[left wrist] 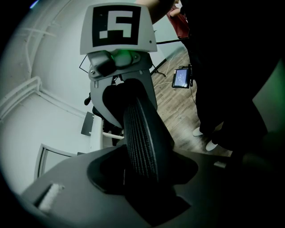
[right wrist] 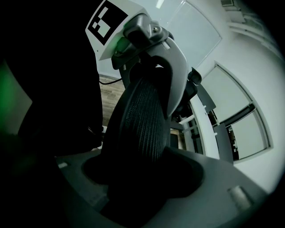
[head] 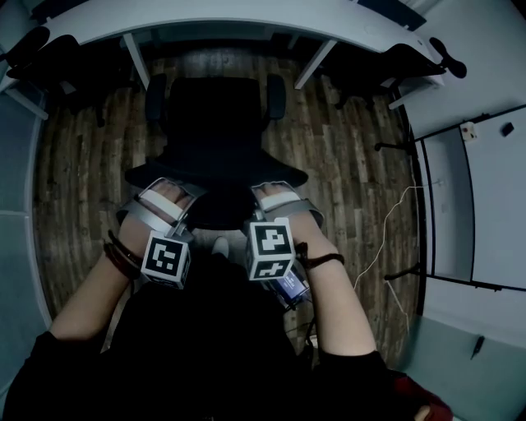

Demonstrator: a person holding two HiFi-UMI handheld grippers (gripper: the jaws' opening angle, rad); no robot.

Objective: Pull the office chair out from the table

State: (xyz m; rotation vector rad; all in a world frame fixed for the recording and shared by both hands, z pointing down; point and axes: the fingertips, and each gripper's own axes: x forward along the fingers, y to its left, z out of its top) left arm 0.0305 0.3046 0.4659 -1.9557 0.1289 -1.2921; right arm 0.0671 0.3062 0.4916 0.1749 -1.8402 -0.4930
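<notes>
A black office chair [head: 215,115] stands on the wood floor in front of the white table [head: 246,20], seat toward the table and backrest toward me. My left gripper [head: 168,193] and right gripper [head: 275,193] sit side by side on the backrest's top edge [head: 215,177]. In the left gripper view the ribbed backrest edge [left wrist: 140,138] runs between the jaws of my left gripper [left wrist: 142,178], with the right gripper [left wrist: 122,95] clamped farther along it. The right gripper view mirrors this: mesh edge [right wrist: 142,120] inside the right gripper [right wrist: 142,178], left gripper [right wrist: 151,67] beyond.
Other black chairs stand tucked at the table's left [head: 49,57] and right [head: 394,66]. A white cabinet [head: 485,205] lines the right side, and a thin cable [head: 386,238] trails over the floor beside it. A small lit screen [left wrist: 181,78] stands behind me.
</notes>
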